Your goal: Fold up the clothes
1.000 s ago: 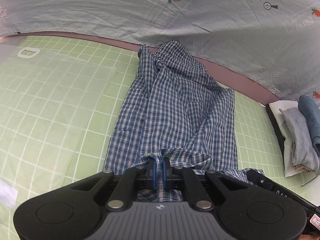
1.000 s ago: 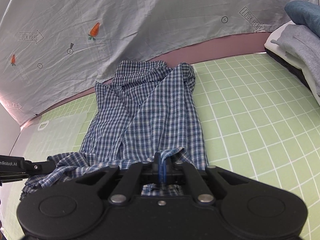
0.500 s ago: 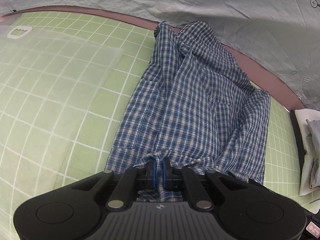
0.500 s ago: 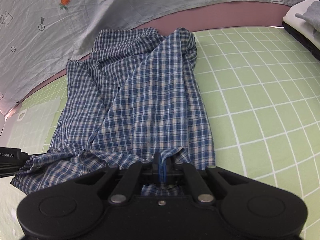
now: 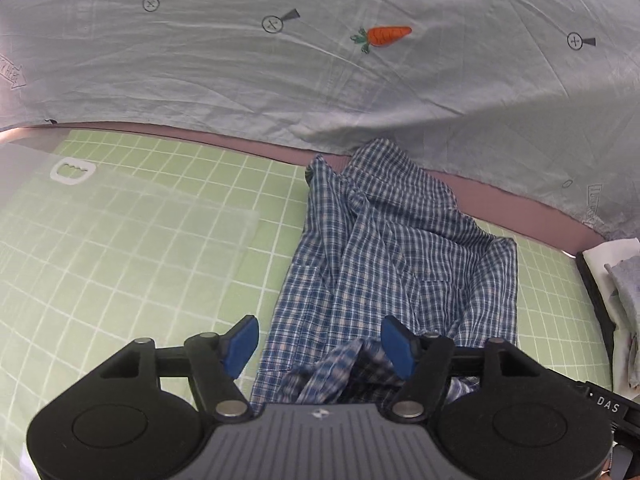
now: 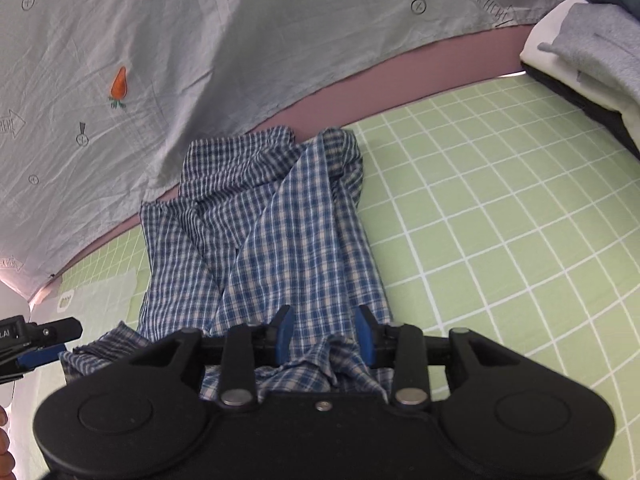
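Underneath everything lay a pale green mat (image 5: 168, 240) ruled with a white grid, covering the work surface out to a dusty pink strip (image 6: 400, 76) along its far edge. Behind that strip hung a wrinkled grey sheet (image 5: 320, 72) printed with small carrots, arrows and crossed circles. A translucent plastic sheet (image 5: 120, 232) with a white handle cut-out rested flat on the mat's left part. At the right edge sat a stack of folded clothes (image 6: 592, 44), grey and blue over white.

The blue checked shirt (image 5: 400, 256) stretched lengthwise on the mat, rumpled, its far end touching the pink strip and the grey sheet. The left gripper (image 5: 320, 340) had its blue-padded fingers spread wide, with the shirt's near hem lying loose between them, ungripped. The right gripper (image 6: 325, 334) was likewise parted, bunched hem sitting in the gap, its pads clear of the cloth.
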Tool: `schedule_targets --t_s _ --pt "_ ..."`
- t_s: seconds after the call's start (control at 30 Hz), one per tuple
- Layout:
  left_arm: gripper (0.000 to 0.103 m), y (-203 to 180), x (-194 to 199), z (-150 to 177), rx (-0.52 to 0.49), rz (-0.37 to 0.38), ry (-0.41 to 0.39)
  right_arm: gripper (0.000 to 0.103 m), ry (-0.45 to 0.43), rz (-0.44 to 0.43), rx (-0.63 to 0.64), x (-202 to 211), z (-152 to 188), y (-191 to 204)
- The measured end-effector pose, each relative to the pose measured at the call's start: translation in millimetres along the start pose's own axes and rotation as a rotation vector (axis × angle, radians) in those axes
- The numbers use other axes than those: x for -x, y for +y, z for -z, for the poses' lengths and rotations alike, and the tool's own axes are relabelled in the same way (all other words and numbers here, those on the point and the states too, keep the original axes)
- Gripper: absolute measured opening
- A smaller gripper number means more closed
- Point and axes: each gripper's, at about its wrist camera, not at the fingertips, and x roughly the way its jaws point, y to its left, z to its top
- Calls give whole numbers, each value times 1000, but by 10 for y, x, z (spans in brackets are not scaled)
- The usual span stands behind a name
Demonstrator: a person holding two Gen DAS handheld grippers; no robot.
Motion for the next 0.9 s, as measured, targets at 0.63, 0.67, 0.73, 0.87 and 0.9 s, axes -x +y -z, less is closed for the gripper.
schedule_targets --t_s 0.63,0.67,0.73,0.87,0.9 --pt "74 328 20 745 -20 -50 165 49 78 97 121 89 530 -69" --pt "74 330 9 730 -22 -53 163 49 81 103 149 56 525 -25" --pt "75 338 -14 697 -19 -62 162 50 88 114 204 -8 516 61" --pt "75 388 -112 655 -4 -77 180 58 84 128 302 -94 482 199" --pt "75 400 -137 644 0 -80 185 62 84 127 319 -122 473 223"
